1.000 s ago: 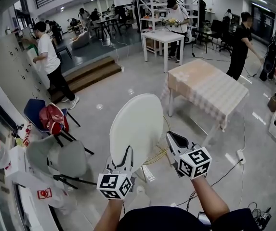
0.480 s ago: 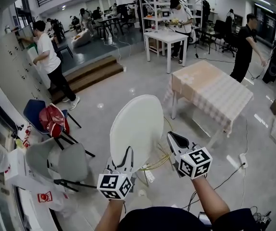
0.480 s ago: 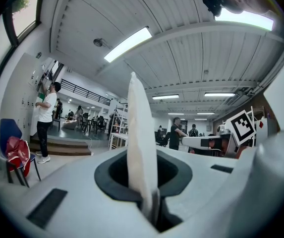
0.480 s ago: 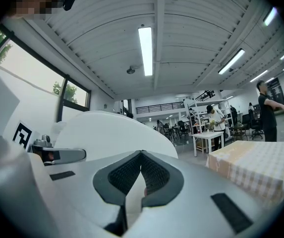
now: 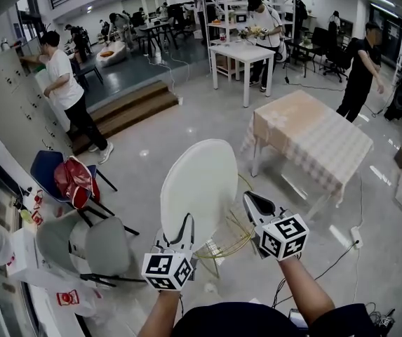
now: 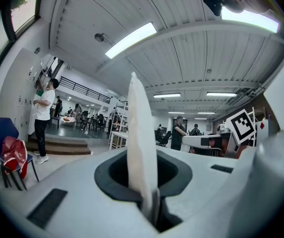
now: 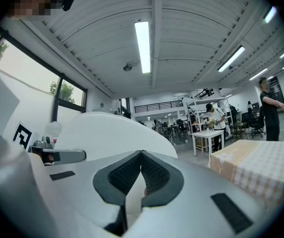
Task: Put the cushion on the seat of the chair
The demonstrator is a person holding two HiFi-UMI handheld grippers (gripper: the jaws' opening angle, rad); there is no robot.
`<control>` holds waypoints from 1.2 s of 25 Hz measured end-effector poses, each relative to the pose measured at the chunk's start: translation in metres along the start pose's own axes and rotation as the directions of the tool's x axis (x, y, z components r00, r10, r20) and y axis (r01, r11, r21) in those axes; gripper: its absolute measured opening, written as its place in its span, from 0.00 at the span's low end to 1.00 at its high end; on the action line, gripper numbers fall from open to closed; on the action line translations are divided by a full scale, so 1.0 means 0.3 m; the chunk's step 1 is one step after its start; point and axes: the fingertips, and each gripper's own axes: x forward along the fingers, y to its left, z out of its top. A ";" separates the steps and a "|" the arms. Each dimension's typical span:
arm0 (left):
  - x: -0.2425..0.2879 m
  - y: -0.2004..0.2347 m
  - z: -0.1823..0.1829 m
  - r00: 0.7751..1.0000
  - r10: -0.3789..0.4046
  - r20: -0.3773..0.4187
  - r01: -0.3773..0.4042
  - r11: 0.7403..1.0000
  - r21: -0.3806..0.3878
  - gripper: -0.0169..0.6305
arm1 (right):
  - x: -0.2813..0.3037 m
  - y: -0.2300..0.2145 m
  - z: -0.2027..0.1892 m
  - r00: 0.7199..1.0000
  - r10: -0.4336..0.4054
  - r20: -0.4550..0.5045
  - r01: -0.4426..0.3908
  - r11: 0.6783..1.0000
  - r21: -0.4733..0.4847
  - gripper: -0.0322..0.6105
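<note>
Cushion (image 5: 201, 181), white, thin and likely light and floppy, hangs on edge above the floor, the jaws of left gripper (image 5: 185, 225) and right gripper (image 5: 251, 203) pinching opposite rims, the sensible hold.

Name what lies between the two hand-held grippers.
The white cushion, standing on edge, fills the stretch between the left hand-held gripper and the right hand-held gripper. The head view shows it best.
</note>
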 end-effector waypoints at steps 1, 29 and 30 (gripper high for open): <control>0.015 0.014 0.007 1.000 -0.002 -0.003 0.002 1.000 -0.001 0.11 | 0.019 -0.003 0.005 1.000 -0.001 -0.002 0.001 1.000 0.001 0.08; 0.291 0.319 0.093 0.997 -0.069 -0.023 0.069 0.998 -0.008 0.11 | 0.431 -0.056 0.053 0.999 -0.048 -0.022 0.048 0.999 -0.003 0.08; 0.297 0.329 0.089 0.997 -0.071 -0.025 0.071 0.997 -0.011 0.11 | 0.445 -0.055 0.048 0.998 -0.051 -0.024 0.051 0.999 -0.001 0.08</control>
